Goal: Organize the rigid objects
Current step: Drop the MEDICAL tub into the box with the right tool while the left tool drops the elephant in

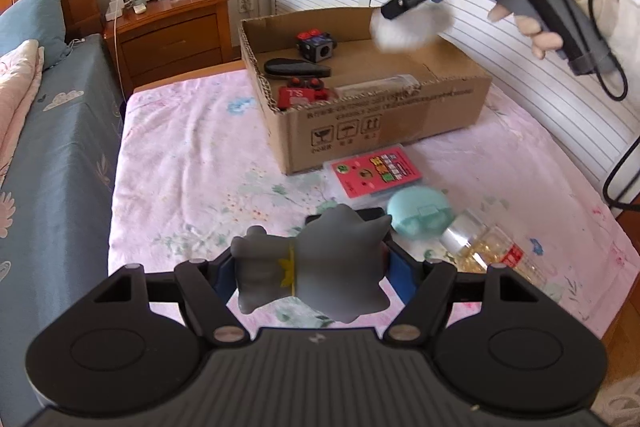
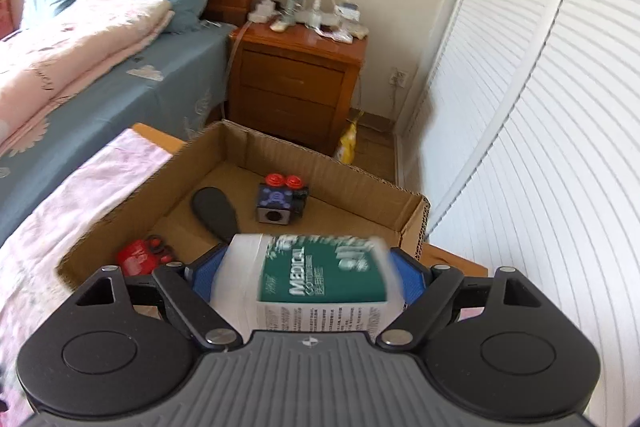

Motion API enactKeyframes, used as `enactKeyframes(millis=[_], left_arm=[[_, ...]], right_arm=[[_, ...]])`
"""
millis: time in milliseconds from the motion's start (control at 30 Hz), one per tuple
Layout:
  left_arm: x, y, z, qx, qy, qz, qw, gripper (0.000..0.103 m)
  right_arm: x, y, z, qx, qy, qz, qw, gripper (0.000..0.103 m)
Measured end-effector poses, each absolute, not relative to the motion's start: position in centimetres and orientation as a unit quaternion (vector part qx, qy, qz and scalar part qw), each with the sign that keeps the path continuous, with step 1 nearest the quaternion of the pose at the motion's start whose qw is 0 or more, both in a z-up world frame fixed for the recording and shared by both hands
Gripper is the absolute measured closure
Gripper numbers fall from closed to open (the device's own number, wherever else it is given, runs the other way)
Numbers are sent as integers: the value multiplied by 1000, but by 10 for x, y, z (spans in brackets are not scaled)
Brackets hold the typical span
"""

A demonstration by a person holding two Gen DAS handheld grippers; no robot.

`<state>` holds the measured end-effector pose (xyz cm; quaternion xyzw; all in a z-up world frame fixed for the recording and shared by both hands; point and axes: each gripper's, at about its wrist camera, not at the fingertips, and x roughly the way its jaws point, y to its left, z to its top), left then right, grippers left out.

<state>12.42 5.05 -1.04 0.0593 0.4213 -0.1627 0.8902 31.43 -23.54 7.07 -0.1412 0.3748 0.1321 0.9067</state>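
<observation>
My left gripper is shut on a grey toy figure with a yellow collar, held above the pink bedspread in front of the cardboard box. My right gripper is shut on a white bottle with a green "MEDICAL" label, held over the box's near right edge. In the left wrist view the right gripper hovers above the box's right side with the bottle a white blur. In the box lie a black cube with red buttons, a black paddle and a red toy.
On the bedspread in front of the box lie a pink card box, a teal round case and a clear bottle of gold capsules. A wooden nightstand with a small fan stands behind. A blue-sheeted bed is on the left, white louvred doors on the right.
</observation>
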Motion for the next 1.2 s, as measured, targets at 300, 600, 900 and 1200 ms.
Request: enactKeyframes(millis=[300, 600, 900, 1200], left_arm=[[139, 43, 2, 76, 409, -170, 893, 31], [171, 18, 29, 91, 392, -195, 894, 31], [235, -29, 43, 106, 413, -224, 876, 31], [296, -90, 33, 127, 426, -224, 867, 31]], right_arm=[[277, -257, 64, -88, 395, 133, 905, 0], [234, -269, 64, -67, 405, 101, 906, 0], [179, -291, 47, -21, 411, 25, 911, 0], [144, -310, 36, 10, 416, -9, 909, 0]])
